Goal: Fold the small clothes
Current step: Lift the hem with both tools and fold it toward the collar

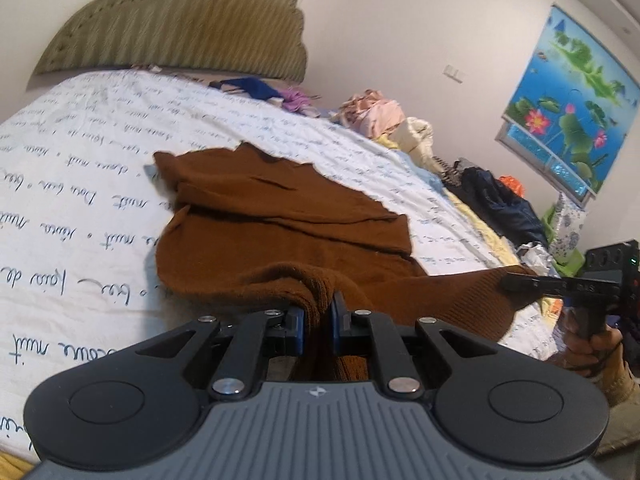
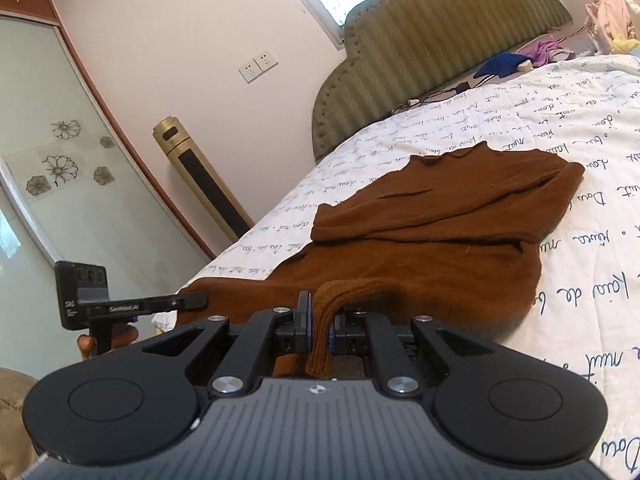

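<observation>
Left wrist view is showing the left tongs (image 1: 318, 312) pinching the near hem of the brown knit sweater (image 1: 280, 216) lying on the bed (image 1: 80, 208); the right tongs (image 2: 319, 322) are clamping the same hem, likely for folding it forward evenly.

this is a bedroom in a home. a wide bed (image 2: 500, 128) under a white sheet printed with handwriting fills most of both views, backed by a padded olive headboard (image 2: 440, 32) with a scalloped top. loose piles of clothes (image 1: 380, 114) lie along its far edge. a wardrobe door (image 2: 60, 152) with frosted flower panels, wall sockets (image 2: 258, 66), a tall gold tower fan (image 2: 200, 176) and a lotus-print blind (image 1: 572, 104) line the pale walls.
</observation>
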`<state>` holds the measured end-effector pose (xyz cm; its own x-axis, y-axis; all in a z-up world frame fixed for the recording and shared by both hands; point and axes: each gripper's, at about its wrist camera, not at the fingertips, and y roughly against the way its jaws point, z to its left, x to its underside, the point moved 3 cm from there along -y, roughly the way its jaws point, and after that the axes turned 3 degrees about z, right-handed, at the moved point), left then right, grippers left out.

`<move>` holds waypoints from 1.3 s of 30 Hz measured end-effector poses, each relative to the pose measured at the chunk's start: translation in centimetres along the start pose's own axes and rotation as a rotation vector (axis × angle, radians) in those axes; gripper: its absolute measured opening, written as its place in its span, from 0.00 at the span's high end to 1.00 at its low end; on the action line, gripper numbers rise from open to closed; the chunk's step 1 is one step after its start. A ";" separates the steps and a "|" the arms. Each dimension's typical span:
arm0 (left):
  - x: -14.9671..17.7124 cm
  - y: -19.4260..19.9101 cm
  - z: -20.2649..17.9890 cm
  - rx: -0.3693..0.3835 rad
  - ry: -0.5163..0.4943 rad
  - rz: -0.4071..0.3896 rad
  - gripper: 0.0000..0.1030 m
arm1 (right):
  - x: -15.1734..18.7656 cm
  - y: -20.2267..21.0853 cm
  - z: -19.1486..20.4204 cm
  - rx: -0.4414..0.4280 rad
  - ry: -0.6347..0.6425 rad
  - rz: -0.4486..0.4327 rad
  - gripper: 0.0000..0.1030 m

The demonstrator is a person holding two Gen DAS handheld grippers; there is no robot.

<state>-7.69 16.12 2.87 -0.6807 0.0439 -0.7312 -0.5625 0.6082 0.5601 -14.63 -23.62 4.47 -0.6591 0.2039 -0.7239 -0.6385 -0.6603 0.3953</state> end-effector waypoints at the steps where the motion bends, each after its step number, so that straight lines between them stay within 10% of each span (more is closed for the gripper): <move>1: -0.1 -0.3 0.1 -0.005 0.006 0.008 0.88 | 0.0 0.0 0.0 0.002 -0.005 0.001 0.87; 39: -17.3 -16.1 3.9 -0.287 0.015 0.074 0.88 | -11.6 -9.6 -14.1 0.179 -0.303 -0.179 0.87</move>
<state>14.95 8.64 5.04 -0.7302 0.0668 -0.6799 -0.6196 0.3545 0.7003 4.77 -29.81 1.07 -0.6013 0.5260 -0.6014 -0.7955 -0.4641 0.3896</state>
